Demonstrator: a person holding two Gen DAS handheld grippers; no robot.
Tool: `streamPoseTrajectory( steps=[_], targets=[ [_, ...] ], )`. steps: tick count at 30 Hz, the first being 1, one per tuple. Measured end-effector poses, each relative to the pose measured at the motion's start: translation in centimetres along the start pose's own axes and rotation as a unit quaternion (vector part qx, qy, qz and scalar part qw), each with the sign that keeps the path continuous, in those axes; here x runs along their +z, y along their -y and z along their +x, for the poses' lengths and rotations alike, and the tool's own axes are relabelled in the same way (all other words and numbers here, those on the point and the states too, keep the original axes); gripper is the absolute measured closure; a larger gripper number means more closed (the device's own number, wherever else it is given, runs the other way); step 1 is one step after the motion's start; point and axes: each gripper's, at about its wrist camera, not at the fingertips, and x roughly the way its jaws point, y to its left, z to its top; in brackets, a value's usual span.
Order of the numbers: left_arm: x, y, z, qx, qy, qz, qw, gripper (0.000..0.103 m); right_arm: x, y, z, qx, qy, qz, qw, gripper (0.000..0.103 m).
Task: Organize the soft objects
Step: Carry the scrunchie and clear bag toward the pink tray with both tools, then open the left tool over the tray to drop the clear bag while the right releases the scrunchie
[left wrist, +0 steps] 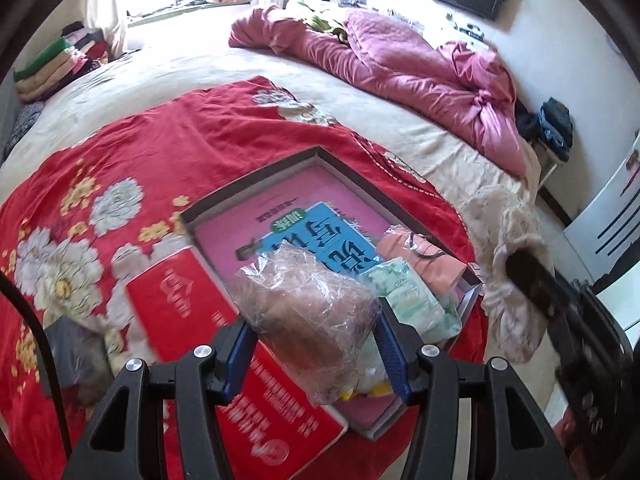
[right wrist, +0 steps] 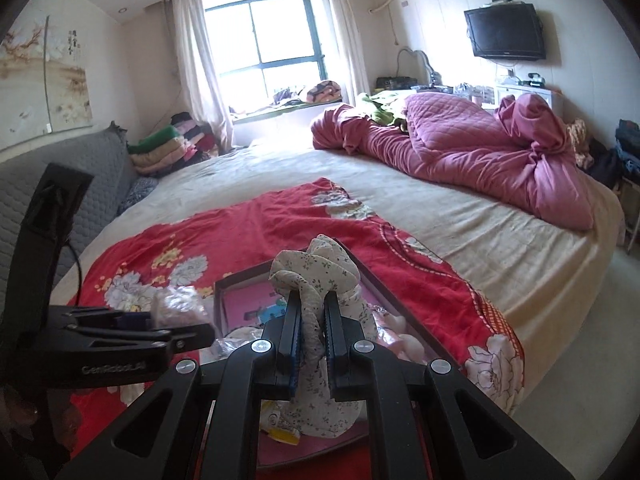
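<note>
My left gripper (left wrist: 316,320) is shut on a soft brownish bundle wrapped in clear plastic (left wrist: 308,300), held above an open box with a pink floor (left wrist: 280,168). The box holds a blue book (left wrist: 320,232), a green-and-white tissue pack (left wrist: 408,296) and a folded pink cloth (left wrist: 424,256). Its red lid (left wrist: 192,304) lies to the left. My right gripper (right wrist: 312,298) is shut on a bunched white floral cloth (right wrist: 320,264) over the same box (right wrist: 240,274). The left gripper (right wrist: 160,320) and its bundle (right wrist: 180,300) show at the left of the right wrist view.
The box rests on a red floral blanket (right wrist: 240,232) spread over a cream bed (right wrist: 480,240). A crumpled magenta quilt (right wrist: 460,152) lies at the far right. Folded clothes (right wrist: 168,144) are stacked by a grey headboard (right wrist: 88,168). The bed's edge drops to the floor on the right.
</note>
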Motion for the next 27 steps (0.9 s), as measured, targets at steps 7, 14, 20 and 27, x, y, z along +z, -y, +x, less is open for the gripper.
streamPoseTrajectory(
  steps=[7,14,20,27],
  targets=[
    [1.5,0.5,3.4,0.028,-0.022,0.025,0.9991,0.047,-0.8,-0.4,2.8,0.004,-0.020,-0.024,1.000,0.093],
    [1.5,-0.4,5.5,0.031,-0.037,0.008,0.9988,0.046,-2.7,-0.1,6.6,0.016,-0.062,-0.012,0.998,0.090],
    [1.5,-1.3,6.6,0.027,-0.050,-0.002,0.9984,0.046,-4.0,-0.1,7.9,0.028,-0.082,-0.009,0.996,0.080],
    [1.7,-1.5,7.0,0.026,-0.054,-0.006,0.9982,0.044,-4.0,0.0,7.2,0.021,-0.071,-0.012,0.997,0.055]
  ],
)
